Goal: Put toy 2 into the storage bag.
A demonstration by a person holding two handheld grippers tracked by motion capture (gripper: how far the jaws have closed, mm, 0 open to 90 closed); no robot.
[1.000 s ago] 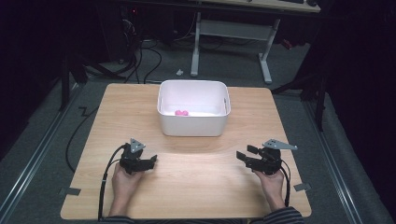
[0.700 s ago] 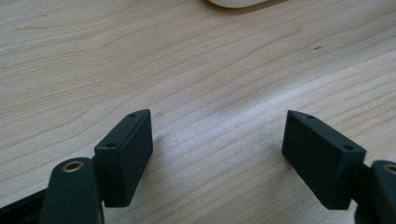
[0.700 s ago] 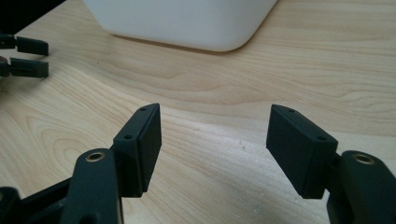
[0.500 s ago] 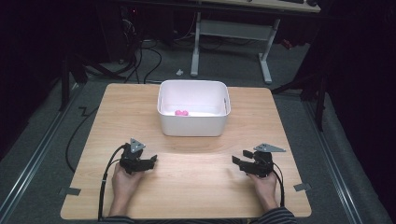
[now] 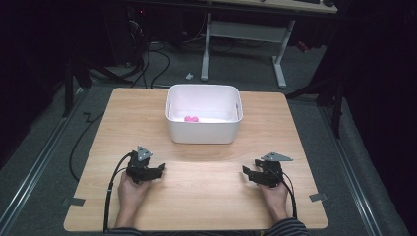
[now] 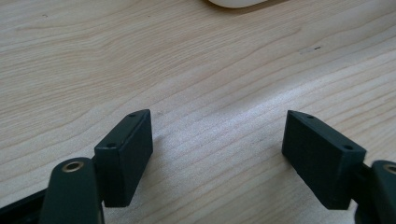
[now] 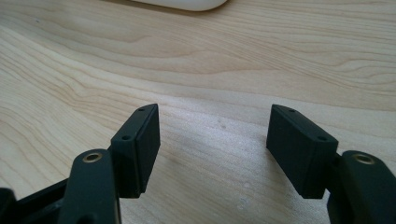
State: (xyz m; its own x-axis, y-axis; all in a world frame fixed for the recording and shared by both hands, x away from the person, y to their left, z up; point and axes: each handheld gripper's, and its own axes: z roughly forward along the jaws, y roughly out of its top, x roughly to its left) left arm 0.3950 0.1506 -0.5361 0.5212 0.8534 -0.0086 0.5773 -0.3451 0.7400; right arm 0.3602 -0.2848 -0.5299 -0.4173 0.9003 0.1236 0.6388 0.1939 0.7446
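A white bin (image 5: 204, 132) stands at the back middle of the wooden table (image 5: 206, 196), with small pink objects (image 5: 191, 118) lying inside it. My left gripper (image 5: 160, 168) rests low over the table at the front left, held in a hand, open and holding nothing. In the left gripper view its jaws (image 6: 217, 154) stand wide apart over bare wood, the bin's edge (image 6: 238, 3) at the top. My right gripper (image 5: 246, 173) sits at the front right, also open. In the right gripper view its gripper (image 7: 212, 149) has bare wood between the jaws.
The table's edges drop to a grey carpeted floor with cables at the left and a desk frame (image 5: 241, 34) behind. Tape tabs (image 5: 318, 197) mark the front corners. Bare wood lies between the two hands and in front of the bin.
My right gripper has dropped lower and come slightly toward the near edge and inward. The left gripper has stayed put. Both stay open.
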